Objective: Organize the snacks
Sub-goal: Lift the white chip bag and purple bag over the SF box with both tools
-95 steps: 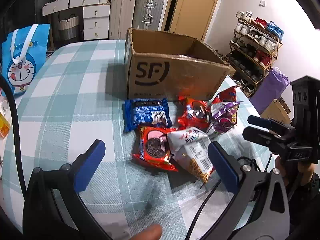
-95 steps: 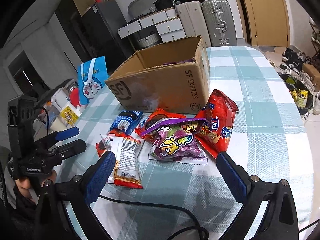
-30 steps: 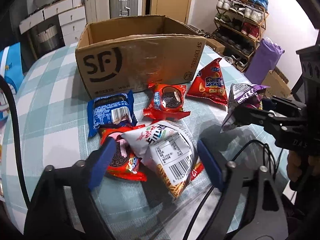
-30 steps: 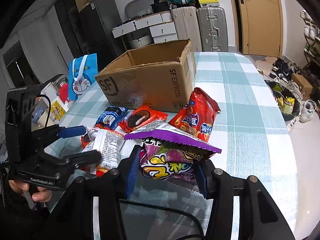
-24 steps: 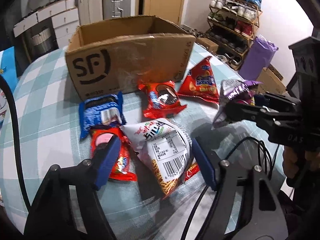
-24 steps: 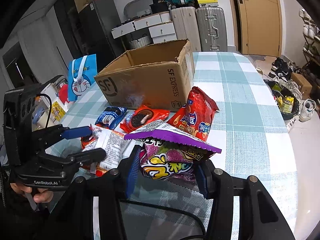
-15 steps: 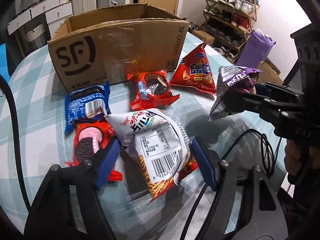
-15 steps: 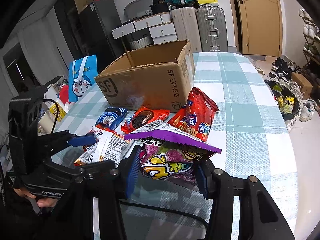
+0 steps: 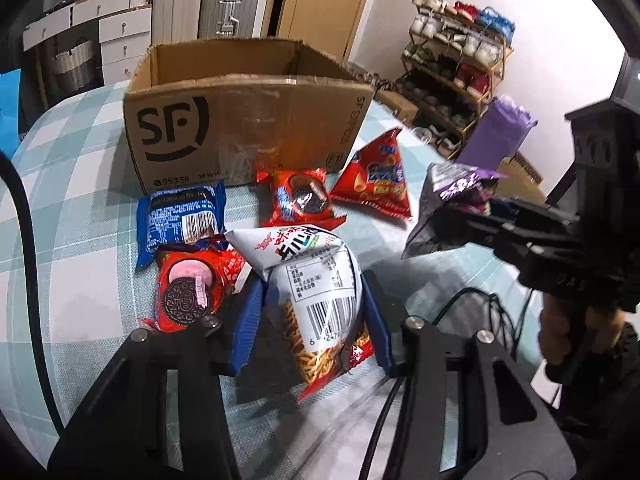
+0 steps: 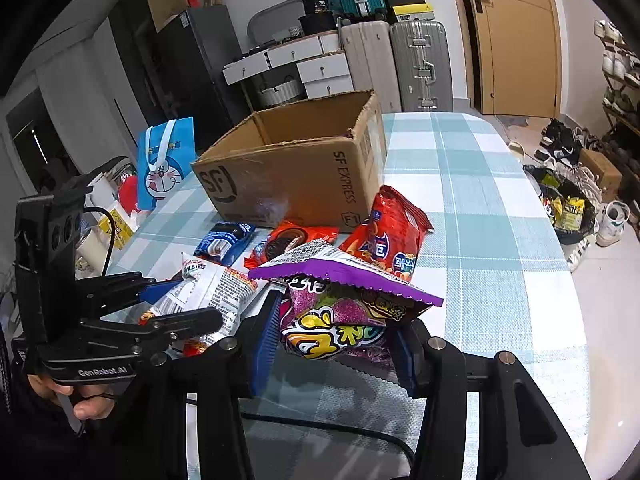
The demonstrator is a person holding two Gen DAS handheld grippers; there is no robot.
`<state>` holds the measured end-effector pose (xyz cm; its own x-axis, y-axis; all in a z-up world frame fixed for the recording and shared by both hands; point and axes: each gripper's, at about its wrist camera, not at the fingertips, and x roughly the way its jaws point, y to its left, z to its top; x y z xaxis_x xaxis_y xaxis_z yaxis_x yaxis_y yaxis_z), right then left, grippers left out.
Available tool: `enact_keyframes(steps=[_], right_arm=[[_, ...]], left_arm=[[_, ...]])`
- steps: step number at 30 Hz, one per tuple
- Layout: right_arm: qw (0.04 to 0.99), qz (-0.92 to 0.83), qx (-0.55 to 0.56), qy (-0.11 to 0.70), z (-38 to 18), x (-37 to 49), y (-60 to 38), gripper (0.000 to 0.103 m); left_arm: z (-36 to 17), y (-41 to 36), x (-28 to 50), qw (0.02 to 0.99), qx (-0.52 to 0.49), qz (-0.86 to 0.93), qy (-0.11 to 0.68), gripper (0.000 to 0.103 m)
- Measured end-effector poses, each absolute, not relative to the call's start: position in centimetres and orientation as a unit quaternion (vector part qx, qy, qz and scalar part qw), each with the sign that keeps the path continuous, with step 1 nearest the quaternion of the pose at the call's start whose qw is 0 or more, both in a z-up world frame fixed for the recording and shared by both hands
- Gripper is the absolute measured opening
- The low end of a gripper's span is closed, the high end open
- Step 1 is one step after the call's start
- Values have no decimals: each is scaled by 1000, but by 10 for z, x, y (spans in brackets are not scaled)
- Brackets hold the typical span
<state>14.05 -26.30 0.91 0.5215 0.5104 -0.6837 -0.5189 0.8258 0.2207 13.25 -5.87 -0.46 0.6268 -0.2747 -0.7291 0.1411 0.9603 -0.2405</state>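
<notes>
Gripping: left gripper pinches white bag, right gripper purple bag. Risk: slippery foil slides out before box at 12 o'clock.

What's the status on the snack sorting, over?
Left gripper just closed on white snack bag. Right gripper holds purple bag. Cardboard box open, path clear.

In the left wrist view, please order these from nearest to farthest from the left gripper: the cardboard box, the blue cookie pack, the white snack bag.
1. White snack bag: between the fingers of the left gripper, which is shut on it.
2. Blue cookie pack: on the table, beyond and to the left.
3. Cardboard box: farthest, behind all the snacks.
</notes>
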Motion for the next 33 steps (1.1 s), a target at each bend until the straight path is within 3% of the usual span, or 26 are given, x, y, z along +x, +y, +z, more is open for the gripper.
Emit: enact_keyframes(steps=[33], right_arm=[[888, 317, 22, 333, 56, 137, -249, 49]], left_arm=[[81, 15, 113, 935, -147, -69, 315, 44]])
